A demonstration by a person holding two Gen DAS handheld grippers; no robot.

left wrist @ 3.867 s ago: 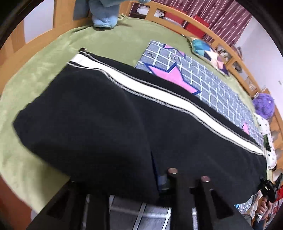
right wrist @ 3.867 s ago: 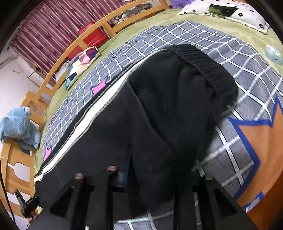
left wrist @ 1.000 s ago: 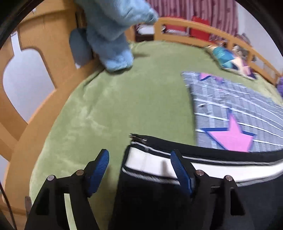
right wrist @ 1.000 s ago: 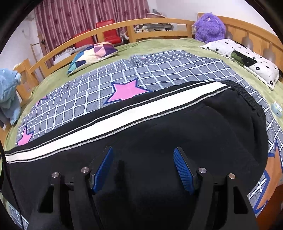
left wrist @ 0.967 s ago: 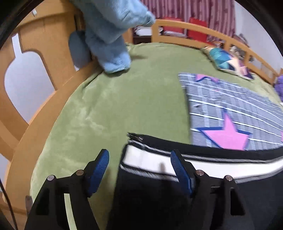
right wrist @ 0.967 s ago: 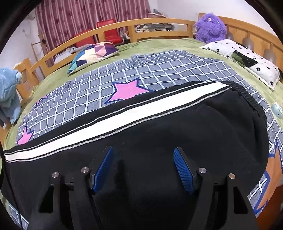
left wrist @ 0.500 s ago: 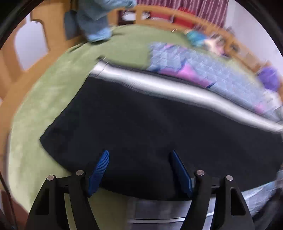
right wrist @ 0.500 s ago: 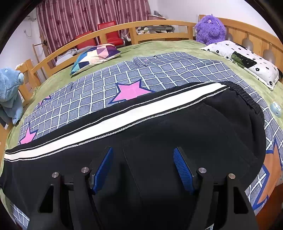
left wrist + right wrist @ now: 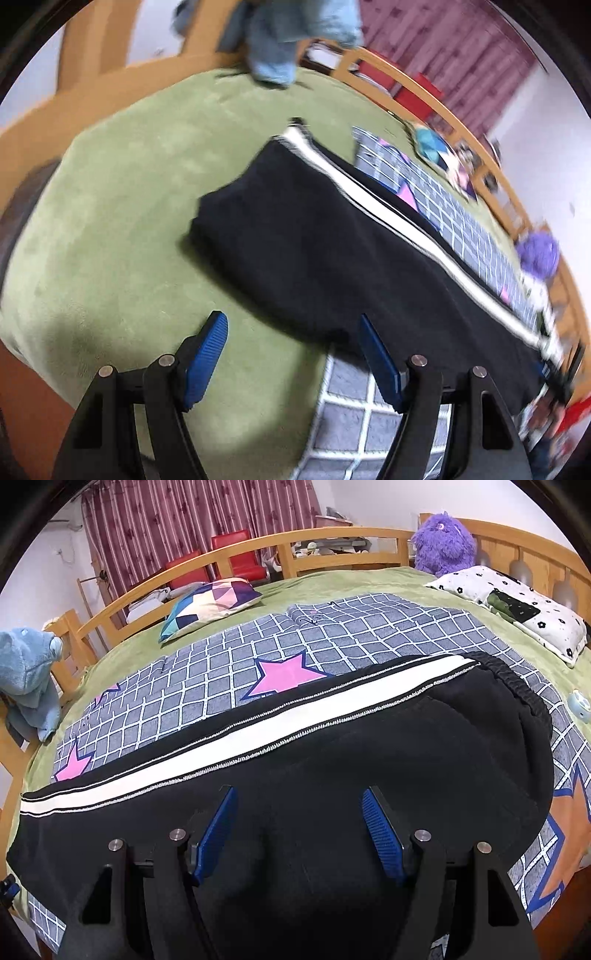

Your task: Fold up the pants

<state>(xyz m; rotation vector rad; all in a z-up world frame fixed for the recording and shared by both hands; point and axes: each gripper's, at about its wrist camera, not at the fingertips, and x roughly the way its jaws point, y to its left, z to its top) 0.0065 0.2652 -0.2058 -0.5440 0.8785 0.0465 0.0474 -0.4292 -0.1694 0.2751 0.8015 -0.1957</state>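
Observation:
Black pants (image 9: 332,768) with a white side stripe (image 9: 240,746) lie flat, folded leg on leg, across the bed. The elastic waistband (image 9: 517,686) is at the right, the cuffs at the left. My right gripper (image 9: 297,830) is open and empty above the middle of the pants. In the left wrist view the pants (image 9: 314,236) run from the cuff end (image 9: 291,136) toward the far right. My left gripper (image 9: 291,354) is open and empty, over the green bedding just short of the pants' near edge.
The bed has a green blanket (image 9: 122,206) and a grey checked cover with pink stars (image 9: 280,672). A wooden rail (image 9: 332,542) rings it. A blue plush (image 9: 26,679), a purple plush (image 9: 443,542), a patchwork cushion (image 9: 210,602) and a white pillow (image 9: 517,605) sit around the edges.
My left gripper has swung back from the cuff end toward the near edge of the bed; the view is blurred with motion. The right gripper has stayed open above the pants.

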